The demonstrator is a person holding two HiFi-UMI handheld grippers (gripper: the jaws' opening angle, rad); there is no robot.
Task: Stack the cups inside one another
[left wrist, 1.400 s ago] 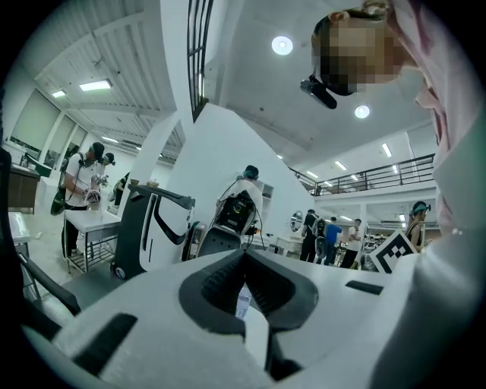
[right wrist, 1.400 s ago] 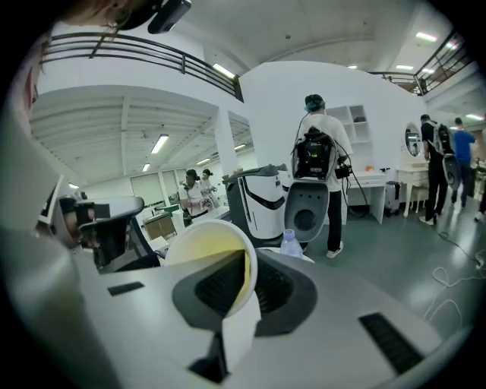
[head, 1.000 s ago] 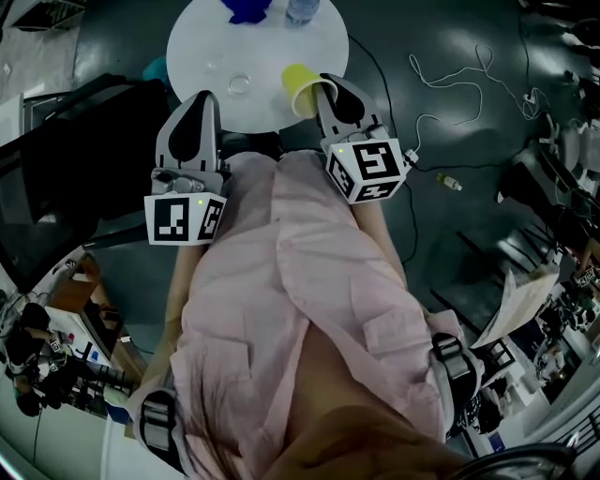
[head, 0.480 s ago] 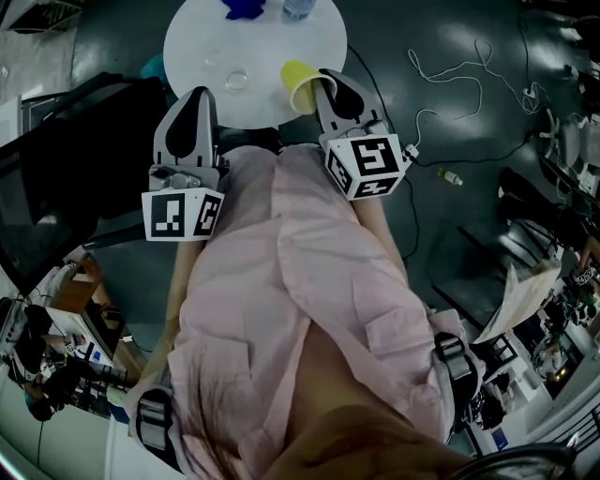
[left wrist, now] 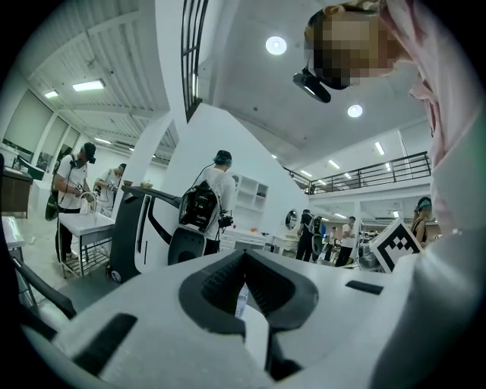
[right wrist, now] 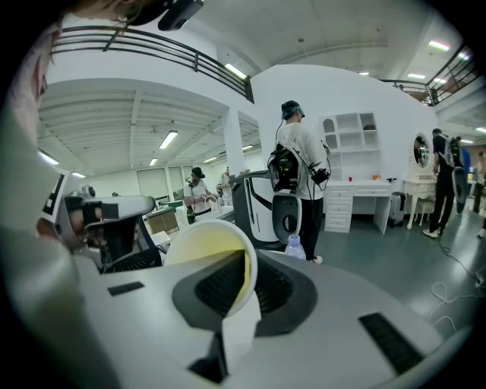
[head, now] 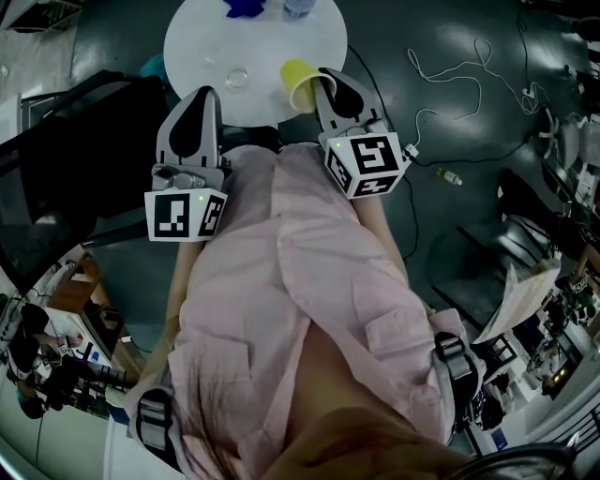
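Holding the yellow cup (head: 298,82) by its wall, the right gripper (head: 322,92) has its jaws clenched on it, and the cup hangs tilted over the near edge of the round white table (head: 272,47). The left gripper (head: 202,97) is level beside it, well apart, with its jaws pressed together and nothing between them. A small clear cup (head: 237,79) stands on the table between both grippers, and a bottle (head: 298,7) stands at the far edge.
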